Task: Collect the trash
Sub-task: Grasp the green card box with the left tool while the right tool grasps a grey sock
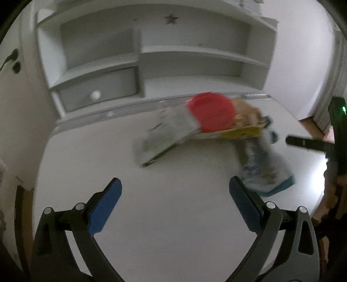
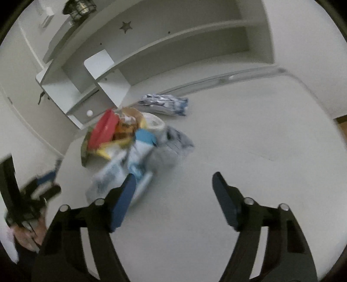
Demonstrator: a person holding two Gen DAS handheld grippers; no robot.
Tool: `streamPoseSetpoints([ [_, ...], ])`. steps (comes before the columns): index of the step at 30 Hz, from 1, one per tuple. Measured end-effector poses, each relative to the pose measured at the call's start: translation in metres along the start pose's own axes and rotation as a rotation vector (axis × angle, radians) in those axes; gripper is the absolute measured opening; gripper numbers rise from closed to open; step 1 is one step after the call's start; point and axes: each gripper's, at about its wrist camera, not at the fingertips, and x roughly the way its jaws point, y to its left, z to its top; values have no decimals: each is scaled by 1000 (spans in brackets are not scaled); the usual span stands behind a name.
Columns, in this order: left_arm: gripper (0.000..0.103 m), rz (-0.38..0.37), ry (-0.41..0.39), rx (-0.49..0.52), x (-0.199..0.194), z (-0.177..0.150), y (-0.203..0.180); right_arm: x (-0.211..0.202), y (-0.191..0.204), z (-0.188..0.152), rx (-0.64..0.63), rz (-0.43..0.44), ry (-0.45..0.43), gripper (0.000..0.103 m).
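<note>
My left claw (image 1: 175, 208) and right claw (image 2: 173, 201) both hang spread, pinching nothing. The trash pile (image 2: 138, 143) lies mid-desk (image 2: 249, 151) toward the shelf-side edge, ahead-left of my right claw, which is nearer.

A white desk (image 1: 173, 217) fills the lower part of both views, its top smooth and matt. At its back stands a white shelf unit (image 1: 151, 54) with open compartments, a dark star (image 1: 171, 19) on its upper panel and a small drawer (image 1: 97, 91) with a round white knob (image 1: 95, 94). Plain white walls (image 1: 303, 54) rise behind and beside it. At the right edge a strip of wooden floor (image 2: 341, 125) shows. The light is dim and even.
</note>
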Motion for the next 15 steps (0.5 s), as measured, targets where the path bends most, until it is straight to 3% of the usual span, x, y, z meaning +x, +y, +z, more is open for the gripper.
streamPoseSetpoints([
  [7,96,13,21,5,22,4,12,41,-1,17,38,49,75,51],
  [9,96,16,26,41,34,9,7,45,-3,19,43,70,87,28],
  [11,96,39,34,72,45,13,5,45,-5,20,45,77,80,18],
  [15,96,75,36,132,72,31,2,27,-6,20,28,55,20,15],
])
